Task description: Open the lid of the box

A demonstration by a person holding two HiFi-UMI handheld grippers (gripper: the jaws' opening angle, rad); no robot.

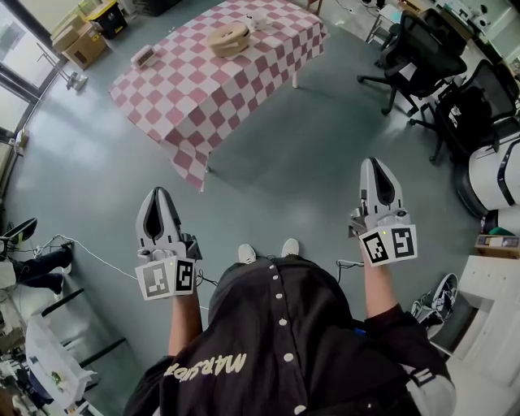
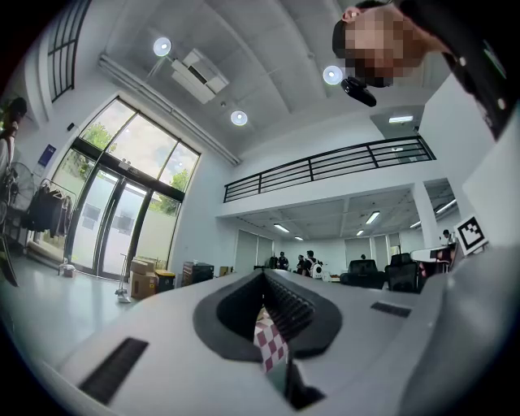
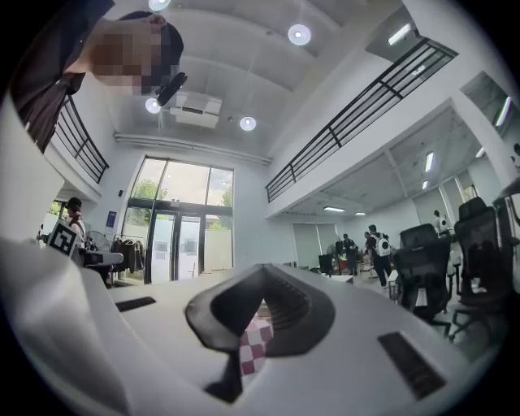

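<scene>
Two storeys of white hall rise around the person. A tall glass front (image 2: 122, 211) fills one side, a balcony railing (image 2: 325, 166) runs along the upper level, and round ceiling lamps (image 2: 238, 118) shine overhead. Underfoot spreads a wide grey-green floor (image 1: 268, 171). Black office chairs (image 1: 410, 49) crowd its right side, and cardboard boxes (image 1: 80, 47) stand at the upper left by the windows.

Ahead of the person, well apart from both arms, stands the table (image 1: 195, 97). It is draped in a pink-and-white checked cloth that hangs over its sides. Its long axis runs from the lower left to the upper right of the head view, with one corner turned toward the person.

The box (image 1: 228, 39) sits on the far half of the table, toward the upper right end. It is pale tan, low and round, resting flat with its lid uppermost and, as far as can be seen, in place. Being round, it shows no clear long axis, and it is too small here to tell which way its front faces.

The left claw (image 1: 158, 193) and the right claw (image 1: 375, 162) are held out side by side over the floor, roughly level and aimed toward the table. Each is clenched tip to tip on nothing. Through the hollow behind the meeting tips, only a far-off scrap of checked cloth shows.

A small white object (image 1: 258, 22) lies just beside the box on its right. A white device (image 1: 145, 56) sits near the table's left edge, well apart from the box.
</scene>
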